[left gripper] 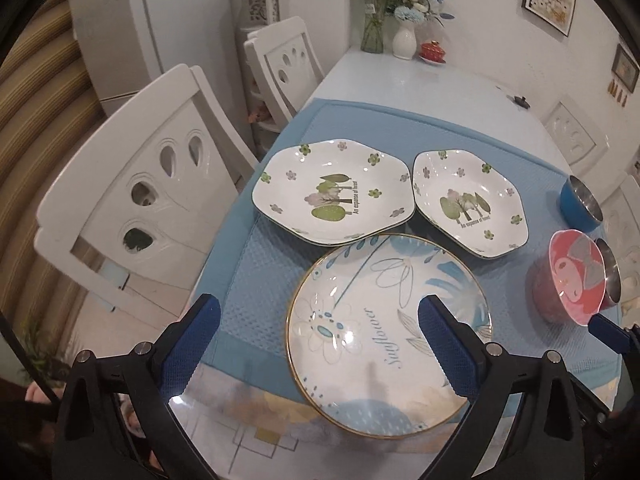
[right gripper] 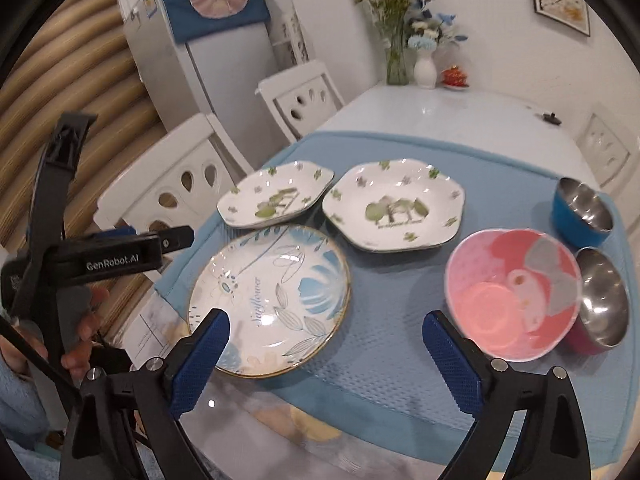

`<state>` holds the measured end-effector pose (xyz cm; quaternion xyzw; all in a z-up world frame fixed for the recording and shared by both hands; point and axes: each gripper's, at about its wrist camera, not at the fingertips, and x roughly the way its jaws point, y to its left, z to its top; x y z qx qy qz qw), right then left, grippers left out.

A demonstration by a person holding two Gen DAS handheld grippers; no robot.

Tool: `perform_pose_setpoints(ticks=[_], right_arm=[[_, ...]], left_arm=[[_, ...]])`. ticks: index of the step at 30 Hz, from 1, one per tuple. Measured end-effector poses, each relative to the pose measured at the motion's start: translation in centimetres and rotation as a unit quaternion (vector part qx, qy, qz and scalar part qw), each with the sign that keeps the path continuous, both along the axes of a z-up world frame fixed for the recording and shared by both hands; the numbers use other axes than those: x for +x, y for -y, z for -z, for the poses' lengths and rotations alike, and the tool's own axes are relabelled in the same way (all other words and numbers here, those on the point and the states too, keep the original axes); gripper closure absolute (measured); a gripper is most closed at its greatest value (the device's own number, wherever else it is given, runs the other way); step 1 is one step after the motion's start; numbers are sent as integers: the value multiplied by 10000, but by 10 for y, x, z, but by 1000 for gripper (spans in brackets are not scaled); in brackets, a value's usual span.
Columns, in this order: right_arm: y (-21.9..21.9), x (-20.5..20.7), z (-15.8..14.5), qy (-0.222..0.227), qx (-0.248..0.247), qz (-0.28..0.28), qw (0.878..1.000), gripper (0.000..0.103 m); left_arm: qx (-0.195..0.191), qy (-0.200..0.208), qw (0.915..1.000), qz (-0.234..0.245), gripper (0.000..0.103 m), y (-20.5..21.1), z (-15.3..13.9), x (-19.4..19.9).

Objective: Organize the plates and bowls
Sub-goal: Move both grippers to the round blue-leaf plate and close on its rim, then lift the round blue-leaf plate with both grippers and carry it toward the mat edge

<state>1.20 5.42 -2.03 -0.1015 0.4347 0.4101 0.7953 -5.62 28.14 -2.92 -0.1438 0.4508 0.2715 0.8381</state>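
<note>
A round blue-flowered plate (left gripper: 384, 320) lies on the blue mat (left gripper: 248, 264) near the table's front edge. My left gripper (left gripper: 320, 302) hangs open over it, the right finger above the plate and the left finger off its rim. Behind it lie two white six-sided tree plates (left gripper: 332, 192) (left gripper: 470, 204). In the right wrist view my right gripper (right gripper: 326, 318) is open above the mat between the round plate (right gripper: 272, 300) and a tilted pink bowl (right gripper: 512, 292). A magenta steel-lined bowl (right gripper: 604, 300) and a blue steel-lined bowl (right gripper: 582, 210) stand to the right.
White chairs (left gripper: 132, 208) (left gripper: 286, 60) stand along the table's left side. Vases with flowers (left gripper: 404, 38) and a red lidded cup (left gripper: 432, 50) sit at the far end. A hand (right gripper: 80, 320) holds the left device's black body (right gripper: 116, 260) at the left.
</note>
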Motion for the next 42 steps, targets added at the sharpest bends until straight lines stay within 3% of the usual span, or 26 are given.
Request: perform_pose_setpoints(ticks=[3, 5, 7, 10, 13, 16, 18, 20, 22, 31, 35, 37, 42], right_arm=[[-16, 8, 23, -172, -369, 181, 9990, 7], [-26, 19, 50, -591, -719, 348, 9950, 31], [-29, 29, 74, -1087, -861, 561, 9887, 44], [-32, 34, 91, -1488, -650, 692, 9843, 45], [-39, 33, 98, -1653, -565, 746, 9818, 45], [-46, 27, 102, -1654, -535, 793, 9816, 45], [-48, 27, 107, -1708, -509, 873, 9801, 45], [-50, 26, 112, -1737, -592, 978, 9781, 59], [-53, 24, 114, -1622, -697, 1038, 9788, 61], [-62, 25, 120, -1638, -311, 958, 9813, 63], [-60, 27, 124, -1788, -30, 967, 9791, 63], [-56, 29, 126, -1867, 171, 1046, 9767, 62], [-48, 29, 128, -2048, 729, 1047, 9705, 40]], left_arm=[[-139, -24, 9997, 205, 4, -15, 11, 5], [-216, -63, 9992, 339, 10, -22, 21, 9], [-202, -181, 9985, 467, 15, -29, 32, 13], [-220, -453, 9960, 740, 19, -41, 53, 17], [-764, -496, 9922, 848, 24, -56, 74, 12], [-957, -509, 9895, 955, 39, -60, 87, 11], [-1191, -629, 9851, 1066, 55, -62, 98, 14], [-1421, -552, 9824, 1077, 58, -64, 101, 14], [-1457, -488, 9821, 1093, 59, -65, 101, 14], [-1685, -359, 9759, 1338, 59, -65, 102, 17], [-1886, -255, 9705, 1478, 36, -57, 104, 21], [-1694, -296, 9725, 1571, 36, -49, 105, 23], [-1439, -354, 9737, 1732, 36, -42, 105, 23]])
